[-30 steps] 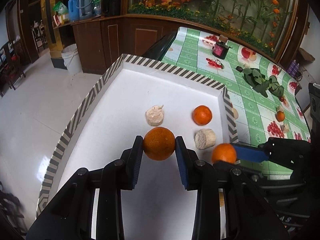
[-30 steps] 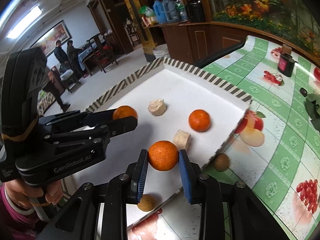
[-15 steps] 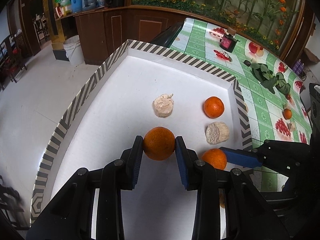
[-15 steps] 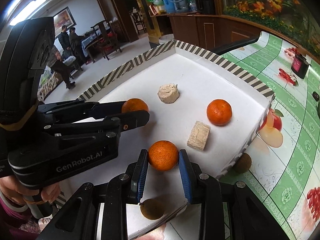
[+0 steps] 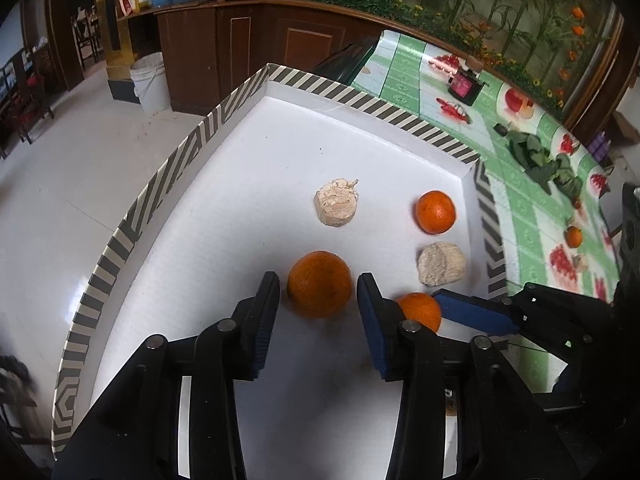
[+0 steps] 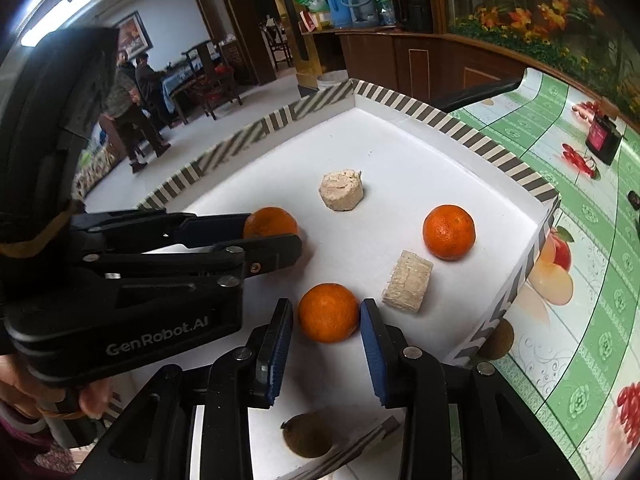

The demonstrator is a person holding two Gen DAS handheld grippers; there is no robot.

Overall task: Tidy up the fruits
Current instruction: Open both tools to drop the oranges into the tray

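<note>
A white tray with a striped rim (image 5: 168,168) (image 6: 500,152) holds three oranges and two beige cake pieces. My left gripper (image 5: 318,292) is open, its jaws standing just clear of an orange (image 5: 319,284) that rests on the tray floor. My right gripper (image 6: 326,320) is open around a second orange (image 6: 328,318), also resting on the tray; this orange shows in the left wrist view (image 5: 420,310). A third orange (image 5: 435,212) (image 6: 449,232) lies near the tray's right wall.
Two beige cake pieces (image 5: 336,208) (image 5: 440,264) lie in the tray. A kiwi (image 6: 306,436) sits at the tray's near edge, another (image 6: 498,344) outside the right wall. The green tablecloth (image 5: 532,208) carries a small orange (image 5: 574,236), leaves and a dark box.
Both grippers came lower over the tray and opened. Each orange left its jaws and now rests on the tray floor.
</note>
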